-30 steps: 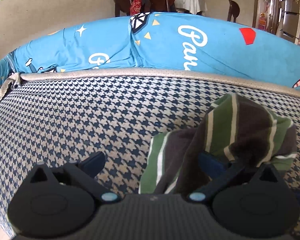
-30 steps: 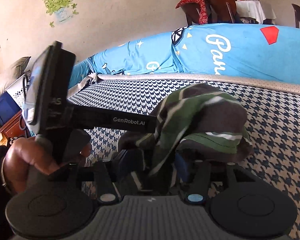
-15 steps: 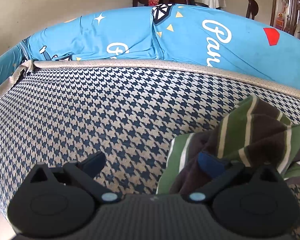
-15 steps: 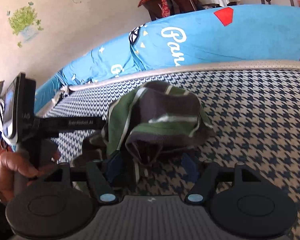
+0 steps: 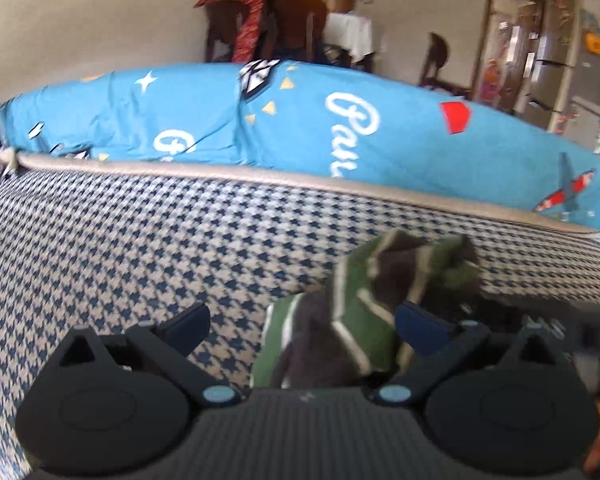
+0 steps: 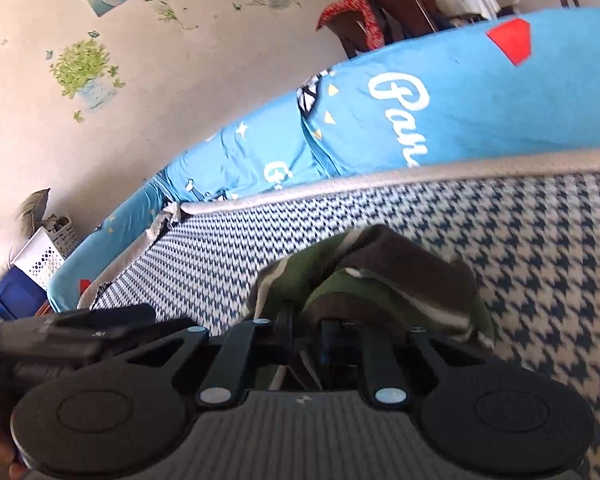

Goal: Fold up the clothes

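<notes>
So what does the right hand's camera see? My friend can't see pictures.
The right gripper is pinched shut on a bunched green and brown striped shirt lying on a checked blue and white mattress. Behind is a bright blue cushion.

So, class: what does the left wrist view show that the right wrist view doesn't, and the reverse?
Left wrist only: the left gripper with jaws wide open, a refrigerator through a doorway.

Right wrist only: the right gripper, jaws shut on the striped garment, plant stickers on the wall, a white crate.

Both: the garment, the houndstooth cushion, the blue cover.
</notes>
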`<state>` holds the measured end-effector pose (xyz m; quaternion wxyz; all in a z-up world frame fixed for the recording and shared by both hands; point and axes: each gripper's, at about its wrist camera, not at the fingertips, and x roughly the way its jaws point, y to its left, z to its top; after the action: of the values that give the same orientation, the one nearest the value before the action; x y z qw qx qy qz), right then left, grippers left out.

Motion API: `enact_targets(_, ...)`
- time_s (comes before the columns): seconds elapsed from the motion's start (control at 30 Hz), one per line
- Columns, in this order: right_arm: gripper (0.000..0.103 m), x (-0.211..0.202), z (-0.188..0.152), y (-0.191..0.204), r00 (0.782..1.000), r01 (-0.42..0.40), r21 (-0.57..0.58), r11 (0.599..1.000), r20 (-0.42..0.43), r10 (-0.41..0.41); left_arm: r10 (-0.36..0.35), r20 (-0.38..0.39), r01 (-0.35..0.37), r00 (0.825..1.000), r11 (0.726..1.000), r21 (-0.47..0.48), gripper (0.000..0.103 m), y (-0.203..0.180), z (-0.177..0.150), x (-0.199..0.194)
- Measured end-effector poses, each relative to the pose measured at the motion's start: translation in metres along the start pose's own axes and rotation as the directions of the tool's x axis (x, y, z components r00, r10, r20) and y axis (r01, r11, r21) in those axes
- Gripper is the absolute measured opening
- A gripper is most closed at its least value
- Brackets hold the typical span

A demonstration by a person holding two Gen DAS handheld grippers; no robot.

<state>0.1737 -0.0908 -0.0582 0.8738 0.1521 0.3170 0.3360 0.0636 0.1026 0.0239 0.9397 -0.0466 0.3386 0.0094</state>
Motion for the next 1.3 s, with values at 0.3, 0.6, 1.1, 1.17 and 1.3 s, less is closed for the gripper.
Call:
enact_targets(0.3, 0.013, -0.001, 0.023, -0.001, 0.994, -0.043, 0.036, 0.998, 0.106, 0.039, -0.151, -0.004, 0.150, 0.989, 0.978, 0.148, 0.103, -0.024, -0.023, -0.008)
enact_targets(0.6, 0.013, -0.012, 0.025, 0.000, 0.988, -0.079, 0.048, 0.996, 0.137, 0.072, -0.055, -0.029, 0.060, 0.998, 0.969, 0.241, 0.103, -0.057, -0.037, 0.028)
enact_targets(1.1, 0.059, -0.038, 0.021, -0.006, 0.991, -0.032, 0.024, 0.999, 0.134, 0.029, 0.285, 0.003, -0.284, 0.959, 0.956, 0.073, 0.103, -0.015, -0.012, 0.061)
enact_targets(1.17, 0.071, -0.042, 0.022, -0.007, 0.991, -0.013, 0.015, 1.000, 0.136, 0.011, 0.315, 0.007, -0.315, 0.949, 0.948, 0.044, 0.103, -0.004, -0.006, 0.060)
enact_targets(1.3, 0.075, -0.043, 0.020, -0.011, 0.990, 0.046, -0.004, 0.999, 0.136, -0.045, 0.364, -0.027, -0.364, 0.931, 0.931, -0.036, 0.103, 0.023, 0.002, 0.065)
